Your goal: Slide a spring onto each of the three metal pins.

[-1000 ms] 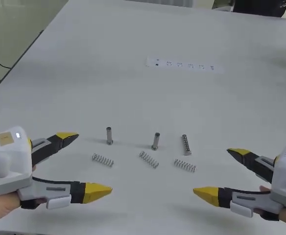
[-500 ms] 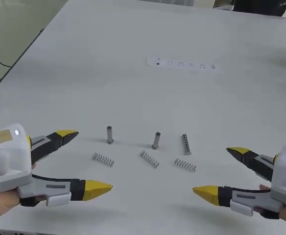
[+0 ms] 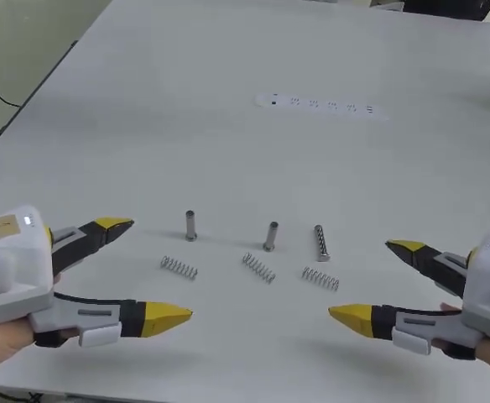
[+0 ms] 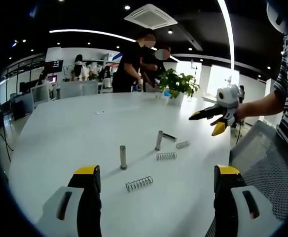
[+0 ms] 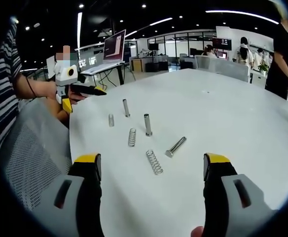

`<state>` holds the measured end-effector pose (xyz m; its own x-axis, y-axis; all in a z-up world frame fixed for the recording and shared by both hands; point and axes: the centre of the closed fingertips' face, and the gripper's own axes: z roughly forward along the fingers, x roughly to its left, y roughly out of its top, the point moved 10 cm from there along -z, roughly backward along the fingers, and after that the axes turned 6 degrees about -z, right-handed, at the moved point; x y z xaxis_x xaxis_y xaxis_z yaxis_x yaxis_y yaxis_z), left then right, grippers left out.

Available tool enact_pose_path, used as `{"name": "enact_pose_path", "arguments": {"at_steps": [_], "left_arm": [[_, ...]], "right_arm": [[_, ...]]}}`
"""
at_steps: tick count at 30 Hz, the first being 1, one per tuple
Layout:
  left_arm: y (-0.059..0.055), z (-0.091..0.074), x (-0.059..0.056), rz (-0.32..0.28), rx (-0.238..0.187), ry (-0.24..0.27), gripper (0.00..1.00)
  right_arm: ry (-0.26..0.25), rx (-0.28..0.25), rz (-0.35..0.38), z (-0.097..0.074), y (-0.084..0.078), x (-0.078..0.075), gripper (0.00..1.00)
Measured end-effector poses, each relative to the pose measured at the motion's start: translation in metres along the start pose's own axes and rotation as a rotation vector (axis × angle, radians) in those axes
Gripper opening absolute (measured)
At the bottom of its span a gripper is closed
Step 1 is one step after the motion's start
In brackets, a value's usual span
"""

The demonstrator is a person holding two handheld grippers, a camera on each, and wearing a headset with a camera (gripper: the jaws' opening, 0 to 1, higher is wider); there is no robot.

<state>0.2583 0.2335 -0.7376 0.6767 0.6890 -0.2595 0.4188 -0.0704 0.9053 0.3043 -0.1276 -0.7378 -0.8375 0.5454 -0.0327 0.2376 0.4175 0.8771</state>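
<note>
On the white table (image 3: 228, 151), two metal pins (image 3: 190, 226) (image 3: 271, 237) stand upright and a third pin (image 3: 320, 243) lies flat. Three loose springs (image 3: 179, 268) (image 3: 258, 269) (image 3: 320, 279) lie in a row just in front of them. My left gripper (image 3: 144, 269) hovers open to the left of the row, my right gripper (image 3: 375, 280) open to the right. The left gripper view has the nearest spring (image 4: 139, 183) and an upright pin (image 4: 123, 157) ahead of the open gripper (image 4: 156, 173). The right gripper view has a spring (image 5: 154, 162) and the lying pin (image 5: 175, 146) just ahead.
A white power strip (image 3: 320, 106) lies flat farther back on the table. A potted plant (image 4: 176, 84) stands at the far end, with people standing behind it. The table's near edge runs just under both grippers.
The head camera has shifted a little. Both grippers stay open and almost in place; pins and springs have not moved.
</note>
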Motion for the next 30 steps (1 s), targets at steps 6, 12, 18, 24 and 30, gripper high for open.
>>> {"name": "enact_pose_path", "arguments": {"at_steps": [6, 12, 18, 24, 30], "left_arm": [[0.000, 0.000, 0.001, -0.005, 0.000, -0.002, 0.95], [-0.002, 0.000, 0.003, 0.005, 0.016, -0.012, 0.95], [-0.003, -0.001, 0.004, 0.004, 0.020, -0.023, 0.96], [-0.003, -0.003, 0.005, 0.000, 0.022, -0.024, 0.95], [-0.003, -0.004, 0.004, -0.001, 0.024, -0.038, 0.94]], "right_arm": [[0.003, -0.011, -0.002, 0.005, 0.009, -0.006, 0.86], [0.003, -0.018, 0.007, 0.010, 0.018, -0.011, 0.85], [0.003, -0.016, 0.018, 0.017, 0.023, -0.018, 0.84], [0.001, -0.012, 0.037, 0.023, 0.031, -0.025, 0.82], [0.001, 0.051, 0.079, 0.030, 0.034, -0.030, 0.76]]}}
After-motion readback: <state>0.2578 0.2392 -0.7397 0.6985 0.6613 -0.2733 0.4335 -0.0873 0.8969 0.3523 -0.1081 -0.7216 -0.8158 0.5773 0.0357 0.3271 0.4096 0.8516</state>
